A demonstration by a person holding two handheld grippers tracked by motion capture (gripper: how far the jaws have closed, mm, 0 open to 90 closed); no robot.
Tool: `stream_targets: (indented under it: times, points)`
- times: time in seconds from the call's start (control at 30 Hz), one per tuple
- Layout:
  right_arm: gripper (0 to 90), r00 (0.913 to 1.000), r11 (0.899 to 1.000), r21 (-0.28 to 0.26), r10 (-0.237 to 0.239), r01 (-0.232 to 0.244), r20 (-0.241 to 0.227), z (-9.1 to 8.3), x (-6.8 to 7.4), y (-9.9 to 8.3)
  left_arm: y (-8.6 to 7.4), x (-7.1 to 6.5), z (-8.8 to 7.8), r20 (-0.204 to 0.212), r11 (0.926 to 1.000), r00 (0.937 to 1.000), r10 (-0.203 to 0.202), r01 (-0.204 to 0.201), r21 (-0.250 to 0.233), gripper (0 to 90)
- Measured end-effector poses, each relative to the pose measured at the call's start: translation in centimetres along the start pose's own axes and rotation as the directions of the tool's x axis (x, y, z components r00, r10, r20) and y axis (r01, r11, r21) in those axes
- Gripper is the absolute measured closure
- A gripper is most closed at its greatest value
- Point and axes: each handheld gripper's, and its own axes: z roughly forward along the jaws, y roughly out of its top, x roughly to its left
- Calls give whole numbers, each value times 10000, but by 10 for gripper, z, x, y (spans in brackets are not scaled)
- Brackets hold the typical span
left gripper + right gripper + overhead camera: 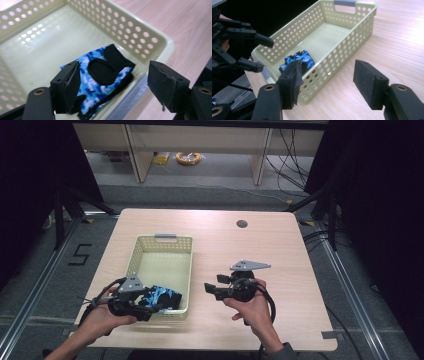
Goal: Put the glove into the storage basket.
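A: The blue camouflage glove [100, 75] is lying folded in the near corner of the cream basket [150, 40], just ahead of and below the left gripper [115, 85], which is hovering over that corner with its jaws standing wide and nothing between the pads.

B: How is it looking to handle?

A: Soft and light, I'd judge — floppy fabric with black padded patches. It is likely sagging if pinched by one edge. The thick folded middle, where the black pad is sitting, seems the surest hold.

B: And the right gripper [212, 287]?

A: It is hanging over bare table beside the basket's right wall, apart from it, jaws spread and empty, pointing toward the glove [298, 60].

B: Room to move?

A: The perforated walls are crowding the glove on two sides, so a straight descent from above looks safest; a jaw could catch the rim. Farther from the left gripper, the basket floor is lying open up to the grey handle [345, 3]. The table [280, 245] to the right gripper's far side is giving plenty of space.
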Motion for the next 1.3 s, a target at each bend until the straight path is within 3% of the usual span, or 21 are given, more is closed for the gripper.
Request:
stream_targets:
  times: [0.03,0.07,0.1,0.13,0.17,0.3,0.37,0.4,0.43,0.47,0.57,0.6,0.67,0.8,0.87,0.9,0.93,1.03,1.13,1.17,1.3]
  points:
    - [400,10000,10000,-32,20,-20,28,-3,-1,-1,1,-1,0,48,9997,9997,242,-242,-40,259]
    - [398,9999,9999,-21,107,-107,41,-5,-2,-2,1,-5,1,183,10000,9998,-18,18,-27,254]
    - [395,9998,9999,-118,-108,110,144,-8,-4,-2,2,-8,1,195,9999,9997,124,-122,-109,248]
    - [390,9998,9998,-62,176,-175,104,-11,-3,-4,3,-11,1,258,9999,9997,19,-16,-130,243]
    - [384,9997,9997,-107,-200,201,108,-12,-7,-5,4,-13,2,305,9999,9995,91,-87,-124,239]
    - [379,9994,9997,-133,212,-208,257,-22,-8,-12,7,-24,2,571,9994,9983,107,-88,-336,224]
    - [376,9994,9994,-303,-181,189,283,-26,-14,-15,8,-31,1,728,9988,9973,-39,73,-474,215]
    - [375,9986,9991,-239,346,-337,393,-29,-11,-17,10,-34,1,805,9985,9968,23,21,-544,211]
    - [375,9990,9993,-342,-143,158,422,-31,-16,-18,11,-37,0,857,9982,9963,45,7,-601,207]
    - [375,9987,9990,-426,134,-113,494,-34,-16,-21,12,-39,-1,894,9978,9958,199,-141,-642,204]
    - [371,9983,9986,-520,65,-35,586,-40,-21,-26,14,-48,0,1122,9968,9937,64,25,-796,193]
    - [371,9976,9982,-507,341,-310,597,-42,-20,-28,14,-50,0,1178,9964,9930,109,-9,-847,191]
    - [369,9979,9985,-542,103,-69,639,-46,-23,-31,14,-55,3,1311,9958,9914,38,83,-917,190]
    - [367,9971,9984,-514,276,-240,709,-52,-22,-38,14,-62,8,1546,9967,9878,192,-67,-809,189]
    - [366,9965,9978,-610,307,-260,775,-55,-22,-41,14,-65,11,1544,9960,9879,126,12,-889,189]
    - [365,9971,9982,-595,30,15,762,-56,-24,-41,14,-65,11,1560,9963,9875,228,-95,-855,189]
    - [364,9967,9983,-506,316,-279,749,-58,-22,-43,14,-67,13,1566,9956,9875,163,-15,-940,189]
    - [359,9967,9979,-564,351,-310,731,-60,-21,-47,13,-72,16,1541,9946,9880,140,20,-1033,189]
    - [352,9975,9979,-646,44,2,704,-62,-23,-51,10,-75,19,1580,9954,9867,391,-246,-930,191]
    - [351,9975,9982,-601,87,-45,703,-63,-23,-52,9,-79,21,1749,9941,9844,209,-18,-1087,192]
    - [332,9975,9976,-684,102,-54,697,-64,-23,-57,5,-87,24,1789,9900,9837,188,67,-1408,193]
